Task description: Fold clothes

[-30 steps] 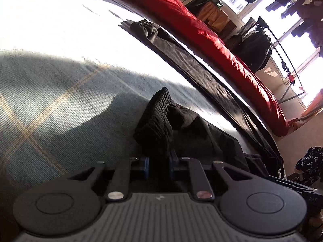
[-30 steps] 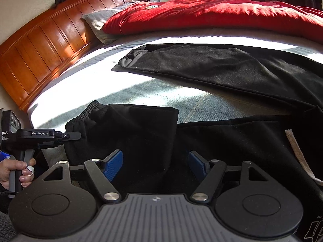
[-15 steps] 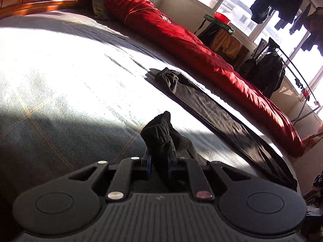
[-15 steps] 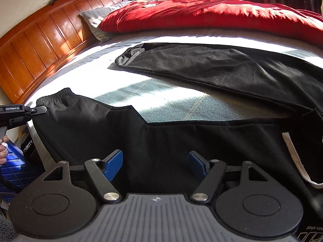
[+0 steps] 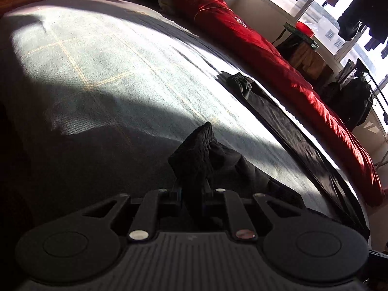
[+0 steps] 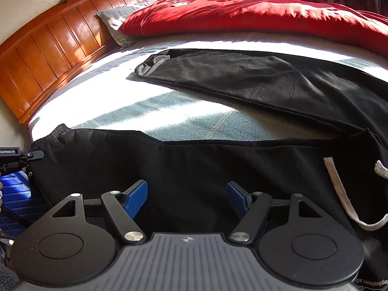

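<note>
Left fingers (image 5: 192, 189) clamp black trousers (image 6: 194, 169) cuff | right fingers (image 6: 186, 197) spread, apparently empty

A home bedroom — a bed with wooden headboard (image 6: 55, 48), red duvet (image 6: 254, 14), hanging clothes (image 5: 351, 21).

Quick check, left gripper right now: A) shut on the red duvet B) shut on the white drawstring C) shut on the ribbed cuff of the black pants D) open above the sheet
C: in the left wrist view the left gripper has its jaws closed on the ribbed cuff of the black pants; the white drawstring lies loose near the open right gripper.
</note>
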`<state>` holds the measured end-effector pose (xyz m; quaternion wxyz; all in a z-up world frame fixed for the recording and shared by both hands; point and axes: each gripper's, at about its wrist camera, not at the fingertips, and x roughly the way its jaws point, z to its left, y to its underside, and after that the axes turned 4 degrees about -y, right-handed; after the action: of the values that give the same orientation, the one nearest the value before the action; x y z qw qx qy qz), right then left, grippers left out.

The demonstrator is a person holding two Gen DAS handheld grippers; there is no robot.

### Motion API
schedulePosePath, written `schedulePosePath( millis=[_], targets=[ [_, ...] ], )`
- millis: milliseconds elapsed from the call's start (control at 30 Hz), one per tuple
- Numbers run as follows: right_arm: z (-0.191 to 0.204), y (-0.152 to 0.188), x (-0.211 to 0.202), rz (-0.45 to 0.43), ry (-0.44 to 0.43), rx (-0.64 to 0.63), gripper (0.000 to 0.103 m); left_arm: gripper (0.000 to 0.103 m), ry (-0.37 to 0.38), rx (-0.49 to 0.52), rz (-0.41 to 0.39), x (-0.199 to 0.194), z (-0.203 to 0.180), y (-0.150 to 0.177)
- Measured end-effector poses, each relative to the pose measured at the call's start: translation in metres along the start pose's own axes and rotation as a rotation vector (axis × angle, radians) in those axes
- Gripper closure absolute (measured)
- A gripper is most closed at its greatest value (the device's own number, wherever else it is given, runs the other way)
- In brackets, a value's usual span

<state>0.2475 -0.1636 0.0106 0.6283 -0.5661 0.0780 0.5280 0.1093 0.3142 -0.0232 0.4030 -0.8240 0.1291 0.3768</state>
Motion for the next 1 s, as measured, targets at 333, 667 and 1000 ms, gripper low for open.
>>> schedulePosePath(
  millis=[333,667,1000],
  targets=[
    [-0.026,0.013,-0.011,0.014,-0.001,0.013,0.027,0.091,-0.056,-0.001,-0.070,-0.023,-0.006,0.009],
    [-0.035,0.021,-0.014,0.015,0.003,0.030,0.023,0.091,-0.117,-0.015,-0.066,-0.011,0.009,0.003],
    [-0.051,0.030,-0.043,-0.065,0.106,0.119,0.023,0.091,-0.121,0.002,-0.061,0.001,0.012,-0.015]
  ],
)
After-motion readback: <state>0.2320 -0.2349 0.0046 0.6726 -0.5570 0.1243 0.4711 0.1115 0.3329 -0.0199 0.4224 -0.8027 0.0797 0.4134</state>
